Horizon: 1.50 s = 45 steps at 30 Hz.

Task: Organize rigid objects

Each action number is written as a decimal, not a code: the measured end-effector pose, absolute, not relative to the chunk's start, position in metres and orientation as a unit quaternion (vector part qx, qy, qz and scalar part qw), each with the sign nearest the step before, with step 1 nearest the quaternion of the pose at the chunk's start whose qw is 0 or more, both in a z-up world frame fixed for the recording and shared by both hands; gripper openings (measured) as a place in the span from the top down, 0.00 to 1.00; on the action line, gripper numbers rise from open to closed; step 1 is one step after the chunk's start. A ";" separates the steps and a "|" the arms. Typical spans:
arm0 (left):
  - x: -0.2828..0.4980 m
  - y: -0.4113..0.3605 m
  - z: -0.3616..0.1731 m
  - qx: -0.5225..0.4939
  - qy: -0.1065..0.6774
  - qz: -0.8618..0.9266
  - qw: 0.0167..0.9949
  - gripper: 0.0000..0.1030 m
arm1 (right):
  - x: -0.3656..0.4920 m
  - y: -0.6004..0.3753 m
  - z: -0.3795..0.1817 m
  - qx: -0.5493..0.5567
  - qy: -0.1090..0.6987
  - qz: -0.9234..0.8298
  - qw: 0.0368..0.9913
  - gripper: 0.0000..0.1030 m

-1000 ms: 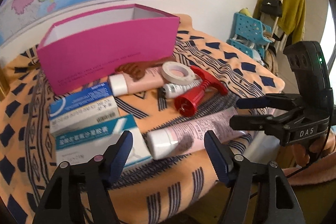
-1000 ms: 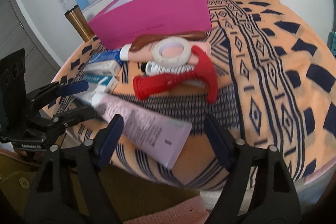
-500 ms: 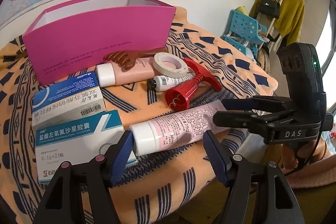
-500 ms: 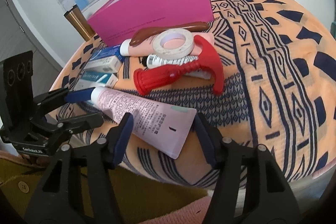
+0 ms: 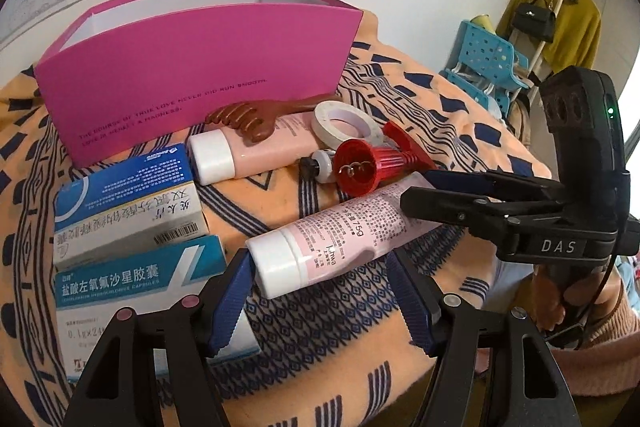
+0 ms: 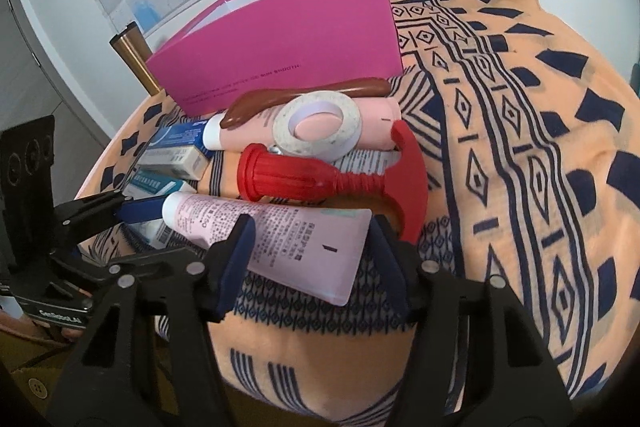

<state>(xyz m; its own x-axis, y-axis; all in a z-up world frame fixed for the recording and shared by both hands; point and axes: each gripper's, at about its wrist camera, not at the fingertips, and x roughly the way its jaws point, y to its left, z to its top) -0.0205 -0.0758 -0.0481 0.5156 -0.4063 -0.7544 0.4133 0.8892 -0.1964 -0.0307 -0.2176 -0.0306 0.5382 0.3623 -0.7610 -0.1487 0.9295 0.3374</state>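
Fingers (image 5: 234,301) of the left gripper (image 5: 320,301) stand wide apart around the white-capped end of the pale pink tube (image 5: 336,237), which lies on the patterned orange cloth (image 5: 460,115) over the bench; whether the pads touch the cap cannot be told. Left of the tube, two blue-and-white medicine boxes (image 5: 124,211) lie side by side, the nearer one partly behind the left finger. Far behind them stands the open magenta box (image 5: 200,67). Just in front of it a brown wooden comb (image 5: 256,119) rests on a peach-coloured tube (image 5: 256,151), with a roll of white tape (image 5: 344,121) on that tube's right end and a small white bottle with a black cap (image 5: 320,165) beside it. A red corkscrew (image 5: 372,163) lies just beyond the pale pink tube. At the right, the right gripper (image 6: 310,251) straddles the tube's flat crimped end, its fingers (image 6: 238,259) spread narrower and close at either side, not visibly clamped. In the right wrist view a brass-coloured cylinder (image 6: 134,61) stands at the far left, beside the magenta box.
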 end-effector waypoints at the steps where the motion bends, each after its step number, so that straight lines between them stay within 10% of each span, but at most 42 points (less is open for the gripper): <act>1: -0.019 -0.076 -0.048 0.005 0.433 -0.234 0.871 0.32 | -0.030 -0.218 -0.031 0.118 0.457 0.147 0.869 0.40; 45: -0.023 -0.043 -0.024 -0.022 0.400 -0.218 0.890 0.33 | -0.045 -0.207 -0.019 0.098 0.449 0.146 0.876 0.40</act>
